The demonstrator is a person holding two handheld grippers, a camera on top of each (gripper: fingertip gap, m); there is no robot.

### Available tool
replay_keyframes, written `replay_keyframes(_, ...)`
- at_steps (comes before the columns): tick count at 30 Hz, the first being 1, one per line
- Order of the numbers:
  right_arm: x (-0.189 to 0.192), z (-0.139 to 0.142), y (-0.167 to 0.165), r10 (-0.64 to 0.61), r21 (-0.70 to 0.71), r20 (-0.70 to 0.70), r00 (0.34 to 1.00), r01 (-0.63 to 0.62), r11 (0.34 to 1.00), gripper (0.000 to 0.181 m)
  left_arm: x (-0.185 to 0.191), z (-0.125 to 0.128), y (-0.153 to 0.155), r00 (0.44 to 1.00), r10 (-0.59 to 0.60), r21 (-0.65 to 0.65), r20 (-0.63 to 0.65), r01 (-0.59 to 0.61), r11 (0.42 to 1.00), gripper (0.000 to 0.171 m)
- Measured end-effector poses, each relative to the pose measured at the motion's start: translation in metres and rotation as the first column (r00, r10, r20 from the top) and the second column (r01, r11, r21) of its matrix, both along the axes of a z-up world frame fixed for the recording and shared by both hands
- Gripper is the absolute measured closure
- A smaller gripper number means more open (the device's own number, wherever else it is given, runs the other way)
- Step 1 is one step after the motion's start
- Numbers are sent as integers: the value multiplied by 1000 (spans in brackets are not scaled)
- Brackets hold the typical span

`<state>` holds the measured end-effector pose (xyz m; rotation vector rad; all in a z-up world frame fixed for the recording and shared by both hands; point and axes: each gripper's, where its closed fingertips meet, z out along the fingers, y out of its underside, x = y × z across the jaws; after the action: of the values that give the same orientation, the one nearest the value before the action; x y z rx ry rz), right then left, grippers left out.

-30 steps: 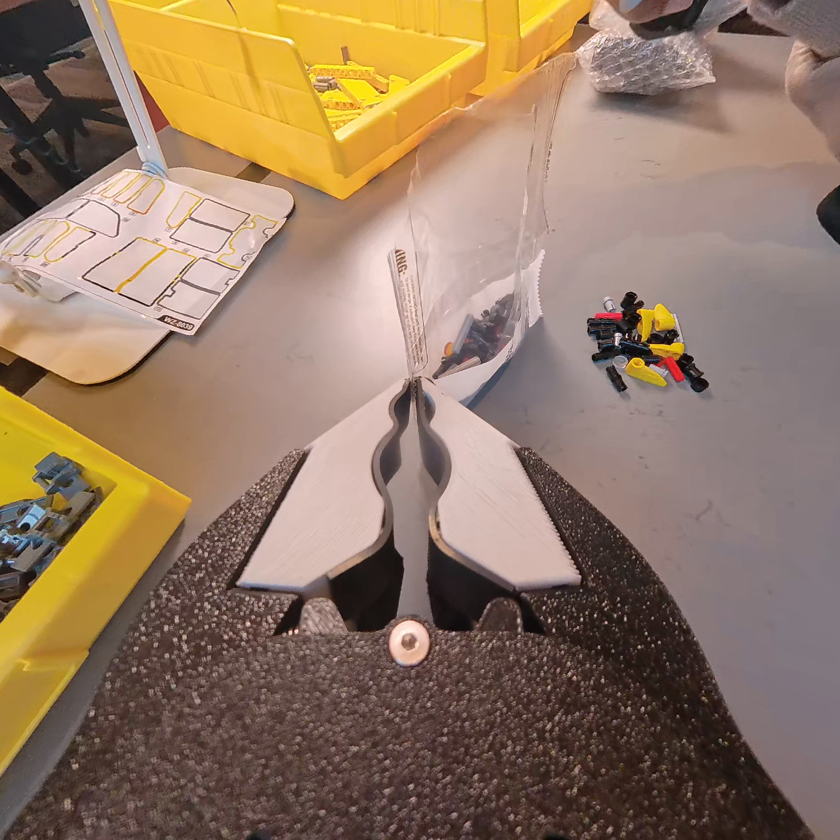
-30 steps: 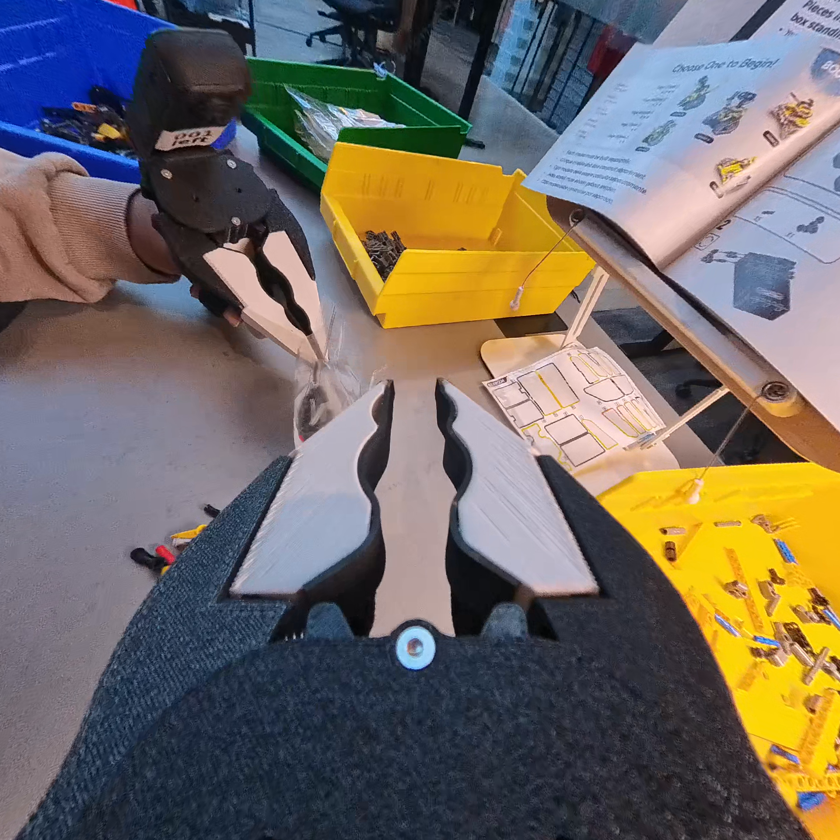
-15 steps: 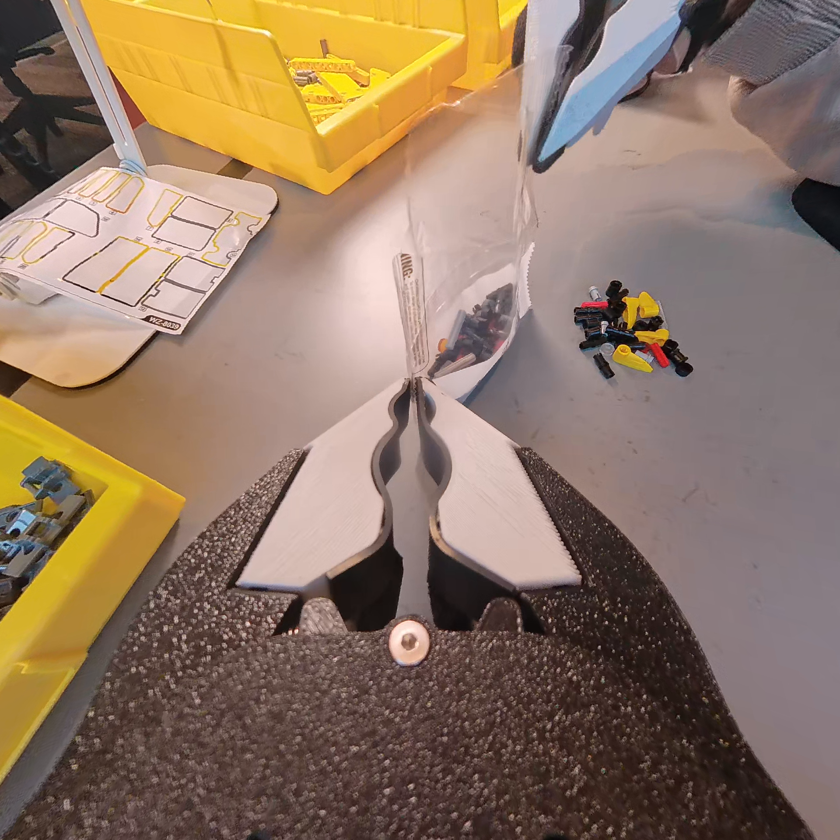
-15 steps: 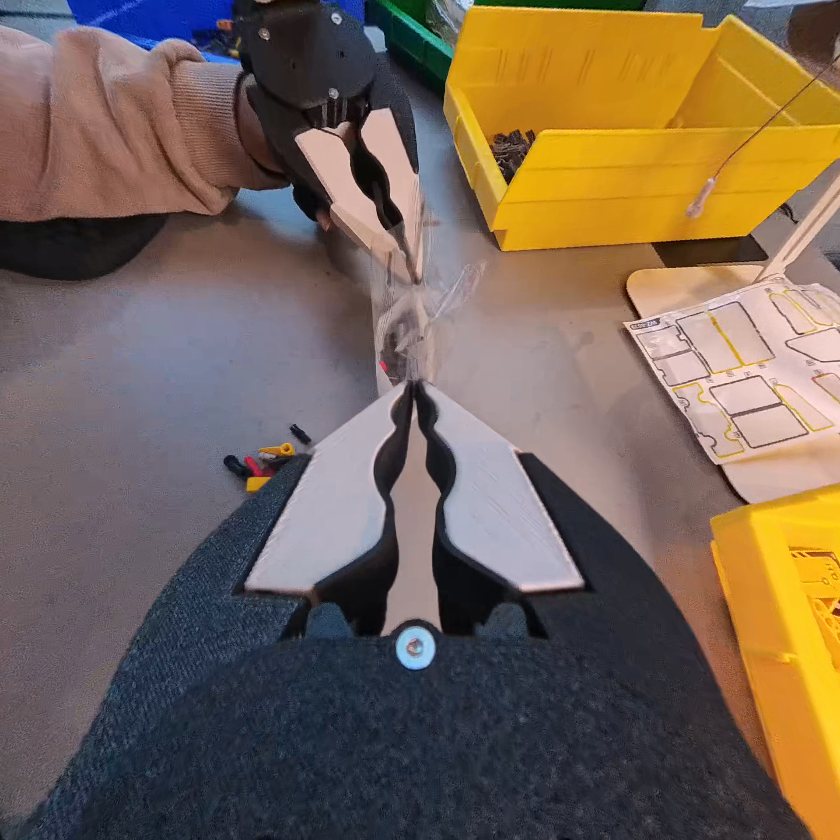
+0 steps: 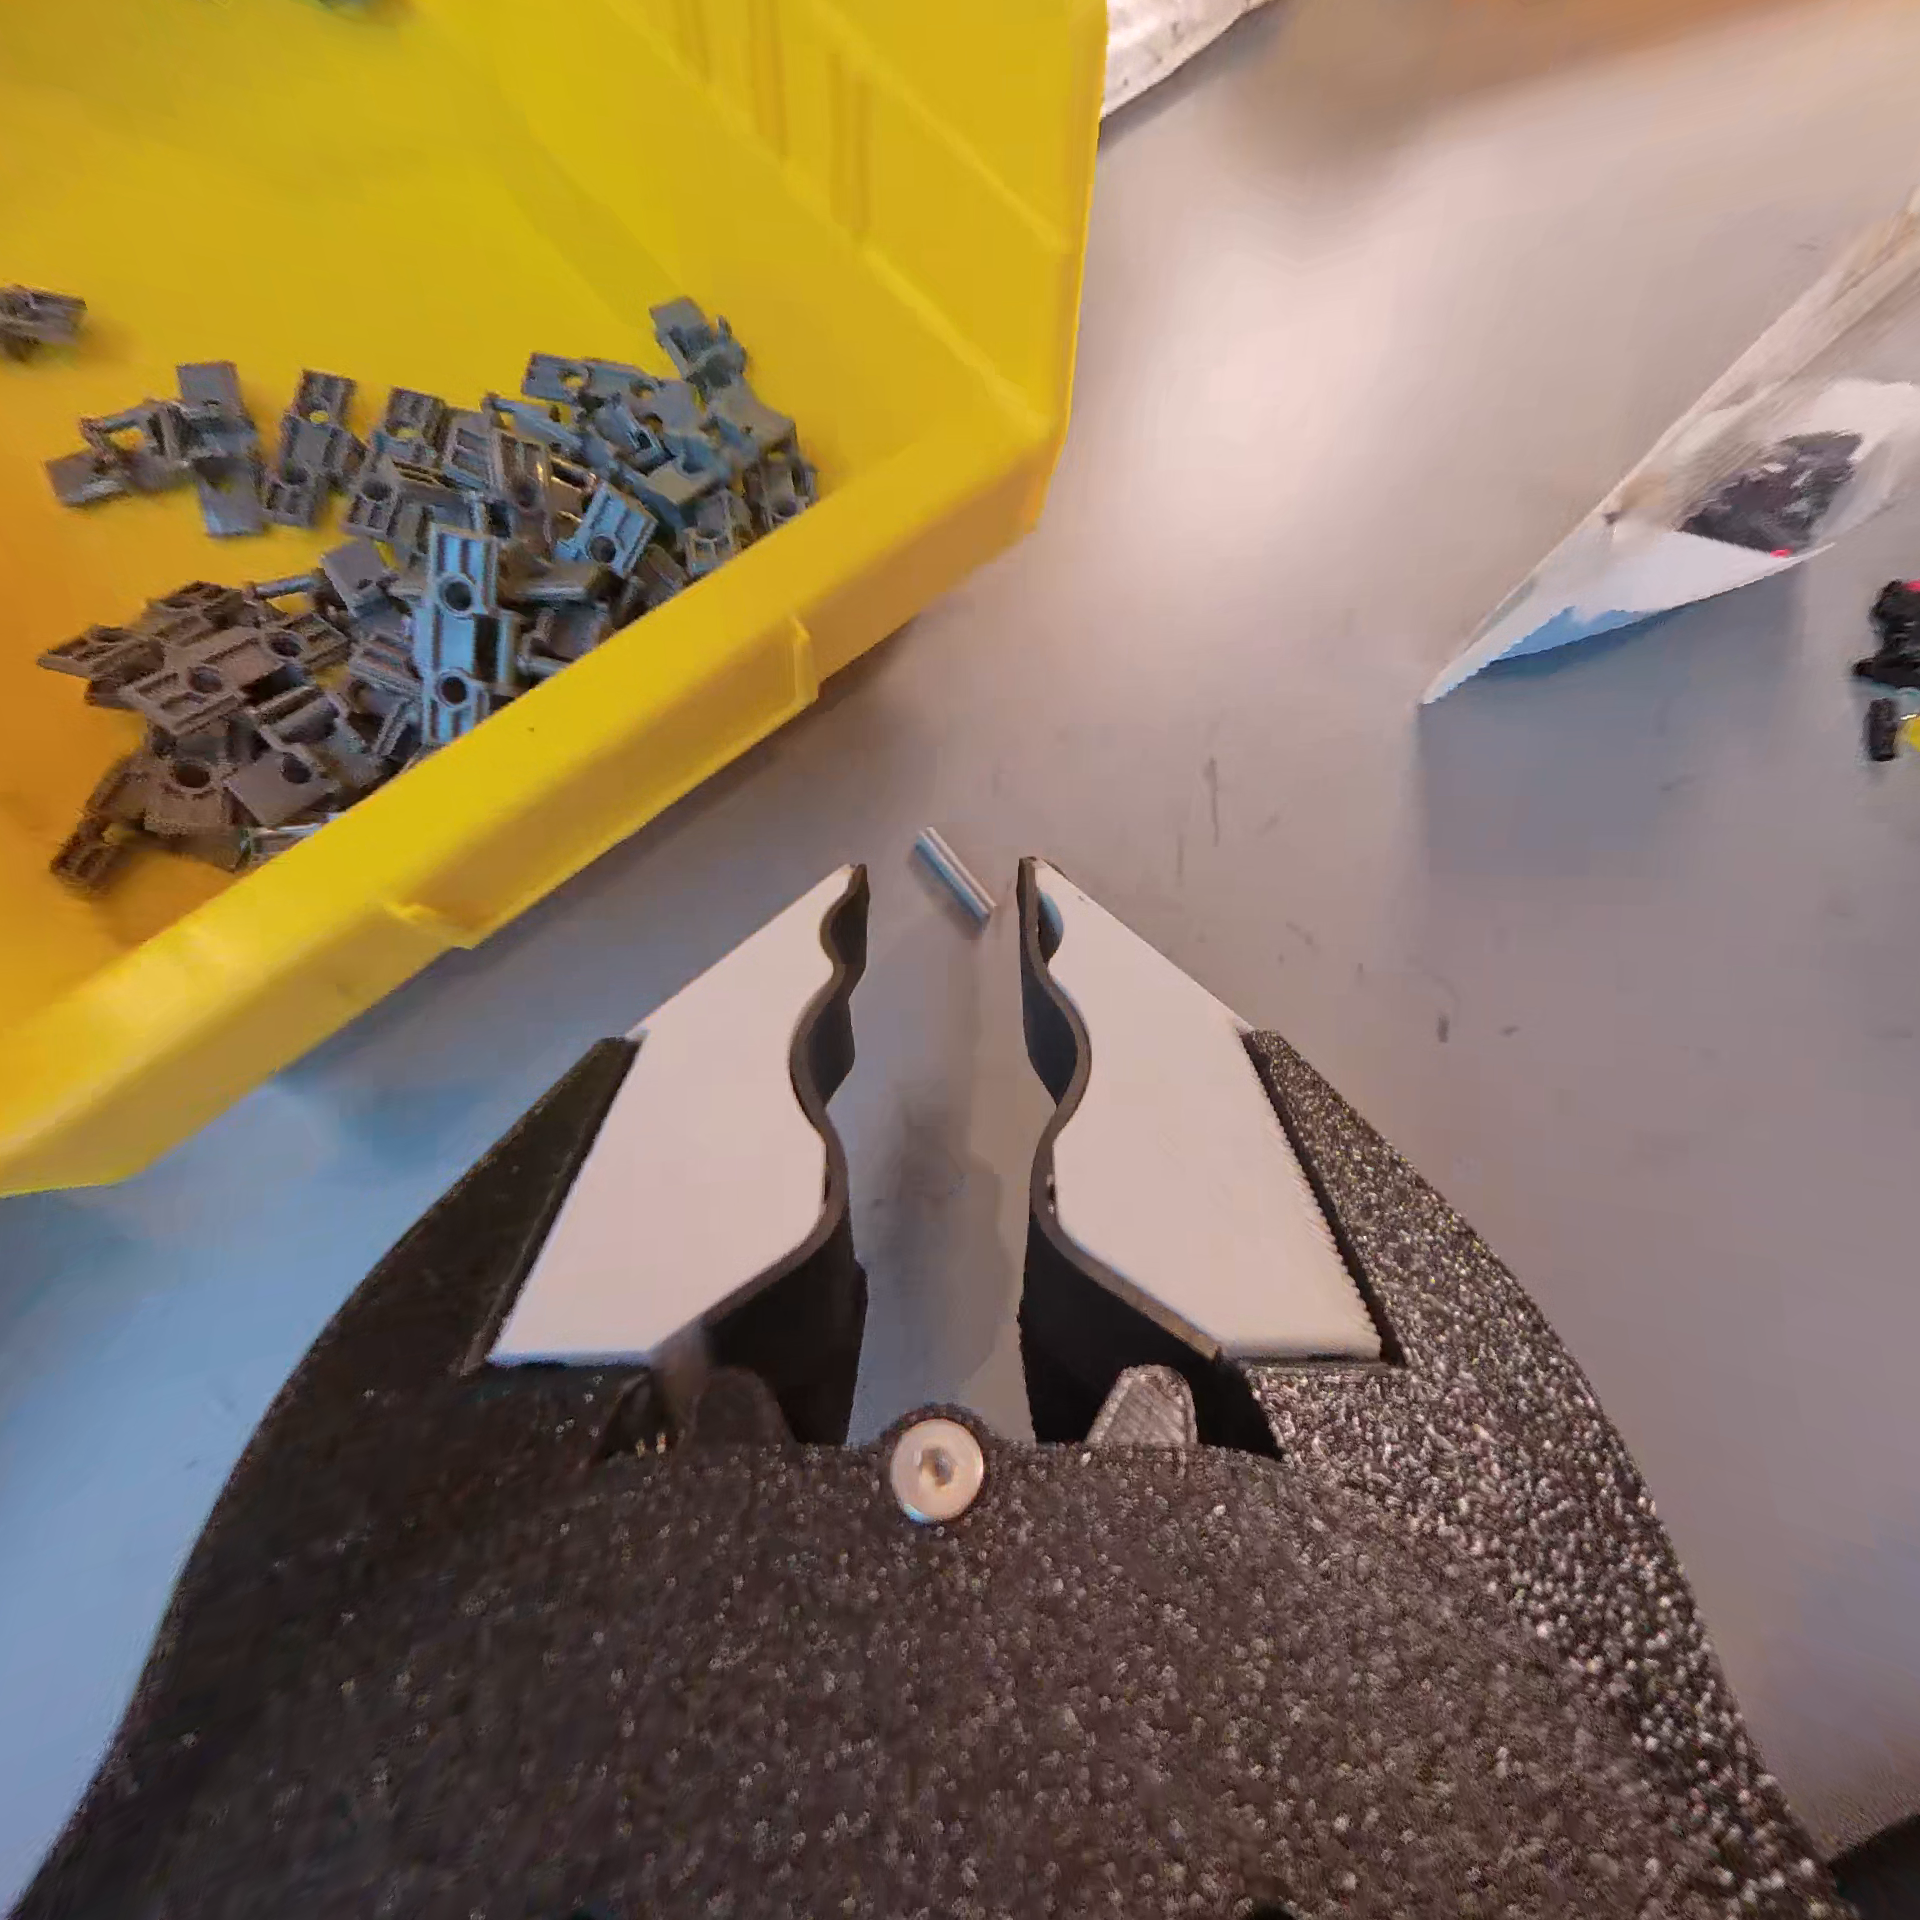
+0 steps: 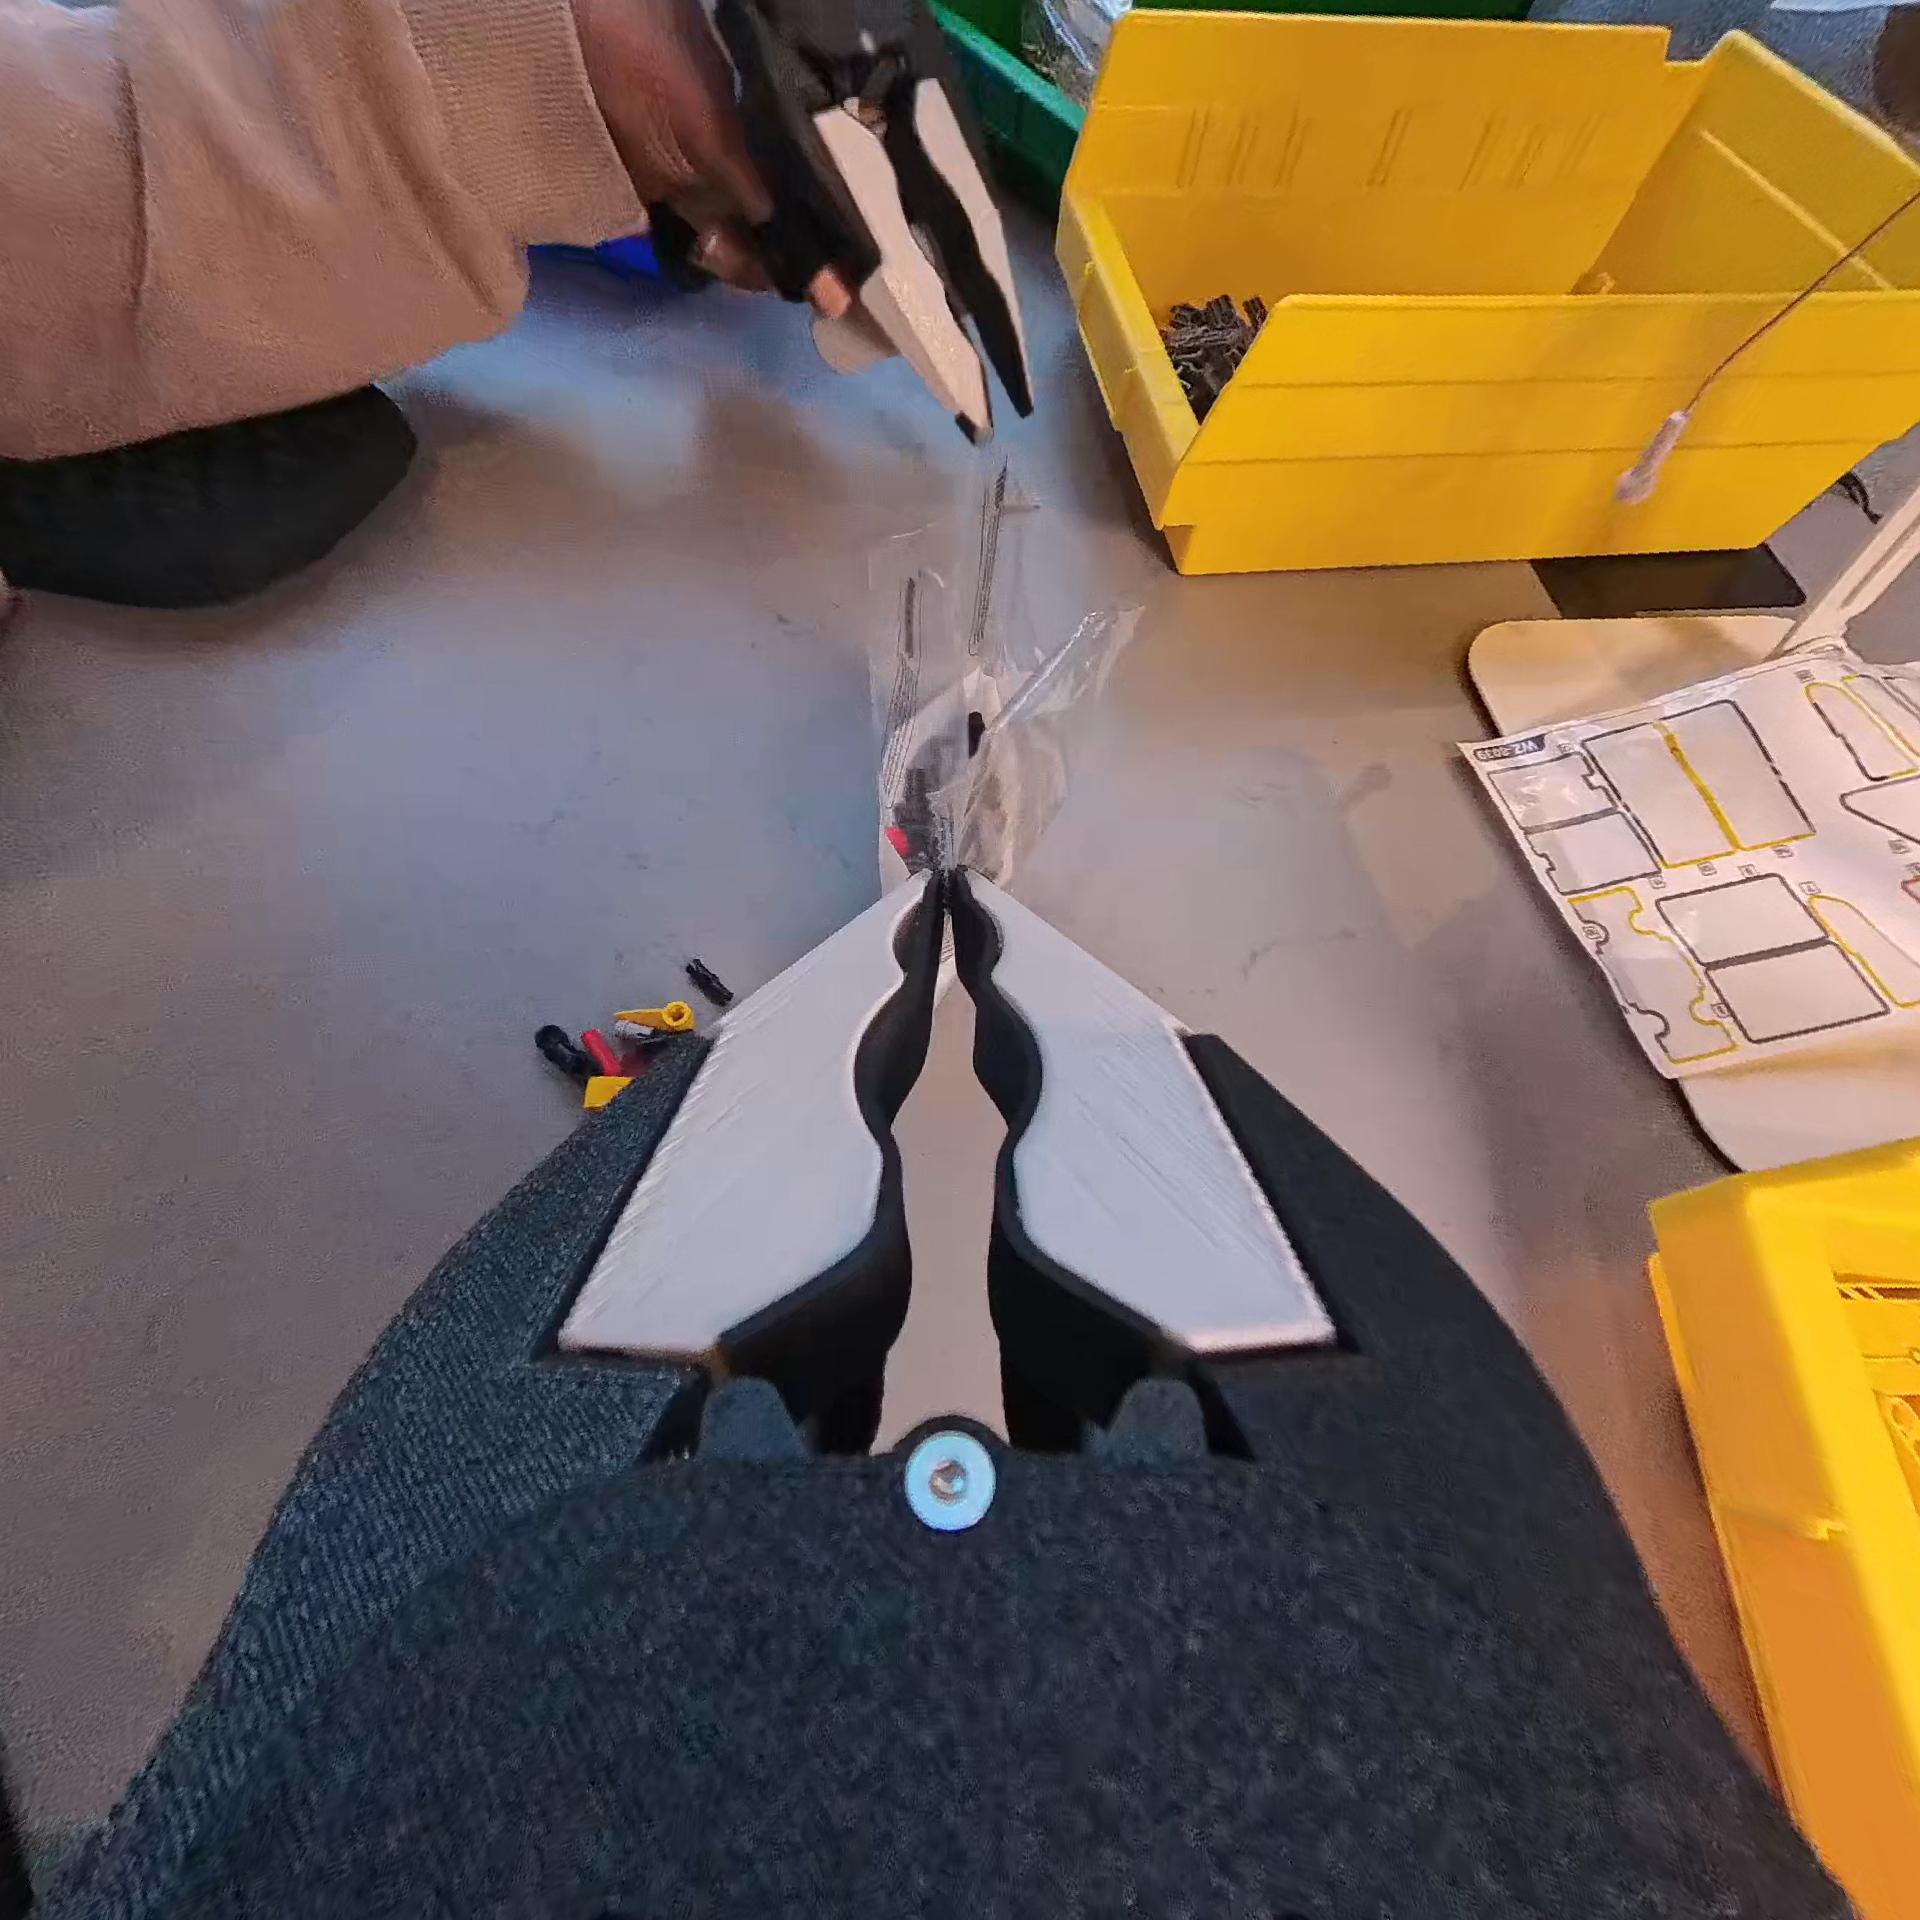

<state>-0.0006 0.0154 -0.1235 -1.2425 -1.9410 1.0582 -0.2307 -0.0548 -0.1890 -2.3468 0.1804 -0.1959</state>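
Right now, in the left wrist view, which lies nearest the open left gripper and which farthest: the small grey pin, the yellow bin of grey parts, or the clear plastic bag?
1. Small grey pin: on the table just ahead of the left gripper, between its tips.
2. Yellow plastic bin of grey parts: ahead, to the left.
3. Clear plastic bag: far right.

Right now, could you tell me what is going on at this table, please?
A person works two handheld grippers over a grey table. The right gripper is shut on a clear bag of small parts. The left gripper is open and holds nothing, above a small grey pin beside a yellow bin of grey pieces. Loose parts lie near the bag.
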Motion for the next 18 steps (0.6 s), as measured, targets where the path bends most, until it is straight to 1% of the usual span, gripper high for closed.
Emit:
replay_keyframes(2,1,0,1,-3,11,1,1000,3,1000,181,4,-11,4,999,1,-40,-33,-3,999,147)
replay_keyframes(5,2,0,3,-10,24,4,1000,10,1000,181,5,-22,6,996,0,-72,-94,-7,997,158)
replay_keyframes(6,2,0,3,-11,26,5,1000,11,1000,181,4,-23,7,994,1,-75,-114,-10,997,166)
replay_keyframes(7,2,0,4,-11,27,5,1000,11,1000,181,3,-23,7,992,0,-77,-126,-10,997,168)
replay_keyframes(10,2,0,4,-10,34,5,1000,10,999,181,3,-22,7,989,-27,-82,-148,15,997,169)
replay_keyframes(11,2,0,3,-8,37,6,1000,7,999,181,7,-19,8,989,-44,-64,-143,35,997,169)
replay_keyframes(12,2,0,2,-3,38,7,1000,3,999,181,16,-7,12,991,-72,-2,-113,72,997,169)
replay_keyframes(13,2,1,1,1,41,7,1000,-1,999,181,31,13,19,991,-115,96,-70,122,988,169)
replay_keyframes(14,2,1,0,7,45,8,1000,-7,999,181,47,39,24,986,-162,212,-48,169,962,169)
replay_keyframes(15,2,1,-2,14,47,9,1000,-14,999,181,66,68,27,975,-216,334,-50,220,917,169)
replay_keyframes(16,2,1,-4,22,48,10,1000,-22,999,181,88,94,26,957,-283,436,-59,280,855,169)
replay_keyframes(17,2,1,-5,29,49,9,1000,-29,998,181,108,112,25,942,-328,497,-70,318,807,169)
replay_keyframes(18,2,1,-7,35,50,9,999,-35,998,181,123,119,26,932,-350,515,-90,344,785,169)
